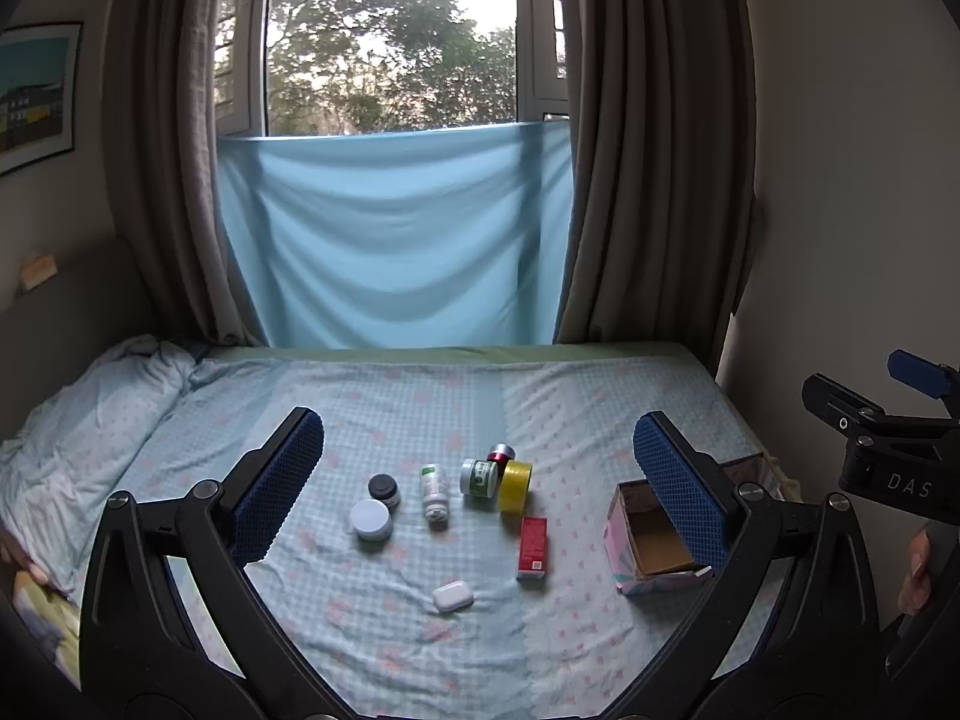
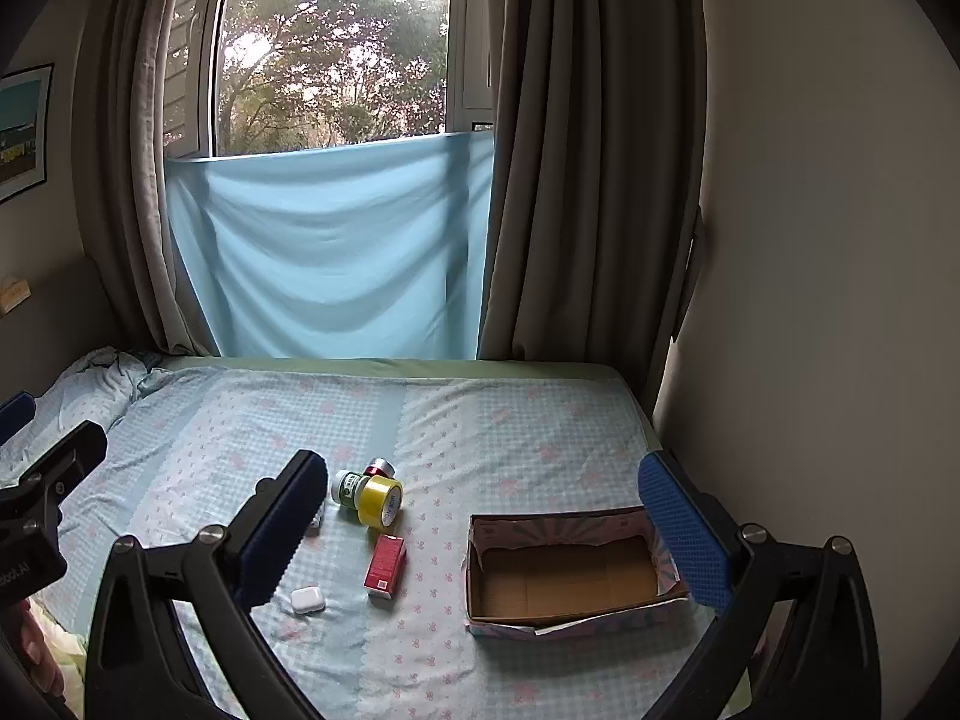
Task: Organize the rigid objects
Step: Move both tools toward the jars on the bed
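Small rigid objects lie on the bed: a white-lidded jar (image 1: 371, 519), a black-lidded jar (image 1: 384, 489), a white bottle on its side (image 1: 434, 490), a green-label jar (image 1: 478, 477), a yellow tape roll (image 1: 515, 485), a red-topped can (image 1: 501, 453), a red carton (image 1: 533, 547) and a white earbud case (image 1: 453, 596). An open, empty cardboard box (image 2: 564, 576) sits to their right. My left gripper (image 1: 477, 480) is open and empty, held above the objects. My right gripper (image 2: 480, 516) is open and empty, above the box and carton.
The bed (image 1: 600, 408) has a blue checked sheet and a crumpled duvet (image 1: 90, 420) at the left. A wall (image 2: 810, 300) borders the bed's right side. Curtains and a blue cloth (image 1: 390, 240) hang at the window behind.
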The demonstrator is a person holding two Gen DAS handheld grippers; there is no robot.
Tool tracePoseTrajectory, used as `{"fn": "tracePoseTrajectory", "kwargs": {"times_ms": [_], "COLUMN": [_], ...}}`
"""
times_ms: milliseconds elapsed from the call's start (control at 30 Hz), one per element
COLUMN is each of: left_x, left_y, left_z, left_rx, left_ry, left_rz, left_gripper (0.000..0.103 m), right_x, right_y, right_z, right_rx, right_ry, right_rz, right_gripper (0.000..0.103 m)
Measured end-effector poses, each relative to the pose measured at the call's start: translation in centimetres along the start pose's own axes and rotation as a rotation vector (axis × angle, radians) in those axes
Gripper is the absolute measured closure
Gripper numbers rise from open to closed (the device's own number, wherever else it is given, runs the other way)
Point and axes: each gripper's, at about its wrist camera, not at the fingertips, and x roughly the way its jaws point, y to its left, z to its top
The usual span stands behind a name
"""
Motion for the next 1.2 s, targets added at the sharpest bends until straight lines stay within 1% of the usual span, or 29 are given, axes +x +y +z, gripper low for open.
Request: {"fn": "tracePoseTrajectory", "kwargs": {"times_ms": [1200], "left_x": [-0.9], "left_y": [-0.3], "left_z": [0.2], "left_rx": [0.013], "left_ry": [-0.009], "left_rz": [-0.046], "left_gripper": [0.0], "right_x": [-1.1], "right_y": [0.0], "right_z": [0.3], "right_rx": [0.0], "right_ry": [-0.014], "right_rz": [0.003], "right_gripper": [0.0]}}
